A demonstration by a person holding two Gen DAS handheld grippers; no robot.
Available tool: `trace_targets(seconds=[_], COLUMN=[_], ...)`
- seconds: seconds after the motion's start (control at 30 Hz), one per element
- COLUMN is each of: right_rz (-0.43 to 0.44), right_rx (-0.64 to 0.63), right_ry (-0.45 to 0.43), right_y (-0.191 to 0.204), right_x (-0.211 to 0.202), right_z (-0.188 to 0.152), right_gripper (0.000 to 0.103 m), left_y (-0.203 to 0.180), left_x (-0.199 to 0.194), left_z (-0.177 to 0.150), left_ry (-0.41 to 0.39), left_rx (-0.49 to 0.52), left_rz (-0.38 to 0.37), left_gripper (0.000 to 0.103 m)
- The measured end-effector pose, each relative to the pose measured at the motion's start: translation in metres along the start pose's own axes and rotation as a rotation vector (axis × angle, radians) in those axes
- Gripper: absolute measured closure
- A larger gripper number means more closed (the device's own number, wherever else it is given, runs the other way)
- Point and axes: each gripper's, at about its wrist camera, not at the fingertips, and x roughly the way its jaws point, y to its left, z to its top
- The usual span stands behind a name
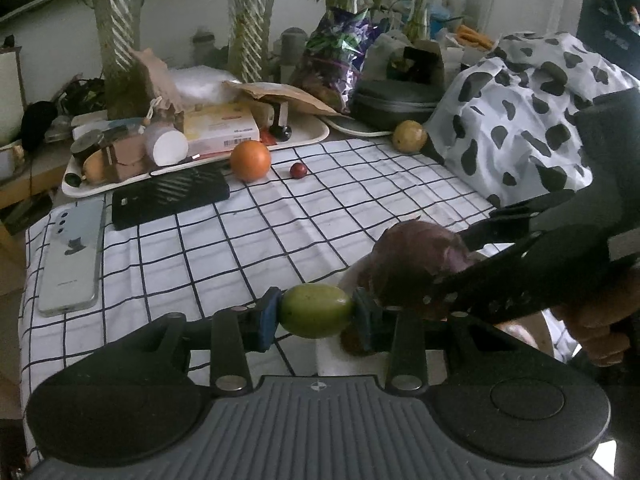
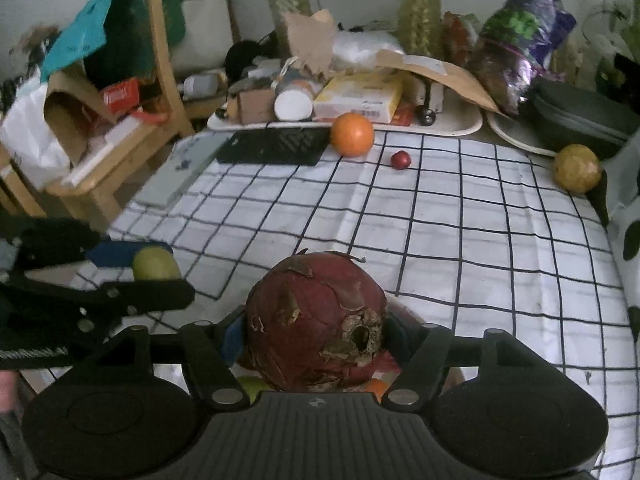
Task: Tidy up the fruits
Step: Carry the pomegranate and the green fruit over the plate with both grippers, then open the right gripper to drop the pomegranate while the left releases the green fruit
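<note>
Nearest us the right gripper [image 2: 316, 334] brackets a big flaky dark-red round fruit [image 2: 316, 320], grip unclear, over the checked white cloth [image 2: 460, 216], and our left gripper [image 1: 316, 312] pinches a small green oval fruit [image 1: 316, 310]

Surface: checked cloth [image 1: 240, 240].
Far edge: orange [image 1: 251, 160], small red fruit [image 1: 298, 170], black case [image 1: 170, 196].
Far right: yellow-brown fruit [image 1: 409, 136].
Left: phone [image 1: 72, 256].
</note>
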Motion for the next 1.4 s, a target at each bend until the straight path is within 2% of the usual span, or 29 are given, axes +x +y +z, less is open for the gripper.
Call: trace_targets(seconds=[0.03, 0.1, 0.17, 0.23, 0.33, 0.7, 0.93, 1.17, 1.23, 1.3, 1.37, 1.4], right_rz=[-0.01, 0.003, -0.023, -0.027, -0.021, -0.117, -0.185, -0.213, -0.217, -0.22, -0.223, -0.224], right_rx=[-0.016, -0.019, -0.014, -0.001, 0.006, 0.0, 0.016, 0.04, 0.046, 0.052, 0.055, 0.053], right_ry=[0.002, -0.019, -0.053, -0.06, -0.052, -0.096, -0.09, -0.082, -0.082, -0.08, -0.073, -0.069], right_y=[0.002, 0.003, 0.001, -0.003, -0.006, -0.007, -0.008, -0.007, -0.007, -0.006, -0.007, -0.007], right_x=[0.001, -0.002, -0.007, -0.009, -0.012, -0.049, -0.068, -0.082, -0.084, -0.085, -0.084, -0.083], right_z=[0.0, 0.0, 0.001, 0.001, 0.0, -0.02, -0.042, -0.059, -0.061, -0.062, -0.063, -0.063], right_gripper=[0.028, 0.019, 0.004, 0.0, 0.0, 0.0, 0.0, 0.0, 0.0, 0.0, 0.0, 0.0], left_y=[0.0, -0.001, -0.001, -0.001, -0.004, -0.028, -0.052, -0.07, -0.073, -0.074, -0.074, -0.072], left_x=[-0.001, -0.002, -0.003, -0.005, -0.008, -0.017, -0.011, -0.001, 0.001, -0.001, -0.004, -0.006], left_z=[0.0, -0.001, -0.001, -0.002, -0.005, -0.021, -0.034, -0.045, -0.046, -0.045, -0.044, -0.043], left_ry=[-0.001, -0.002, -0.003, -0.002, 0.003, 0.043, 0.123, 0.192, 0.2, 0.183, 0.159, 0.151], left_rx=[0.0, 0.0, -0.006, -0.009, -0.011, 0.012, 0.065, 0.139, 0.157, 0.163, 0.158, 0.15], left_rz=[-0.001, -0.001, -0.002, -0.001, 0.001, -0.037, -0.077, -0.065, -0.055, -0.049, -0.042, -0.037], left_gripper=[0.065, 0.066, 0.065, 0.065, 0.065, 0.065, 0.065, 0.065, 0.058, 0.04, 0.032, 0.031])
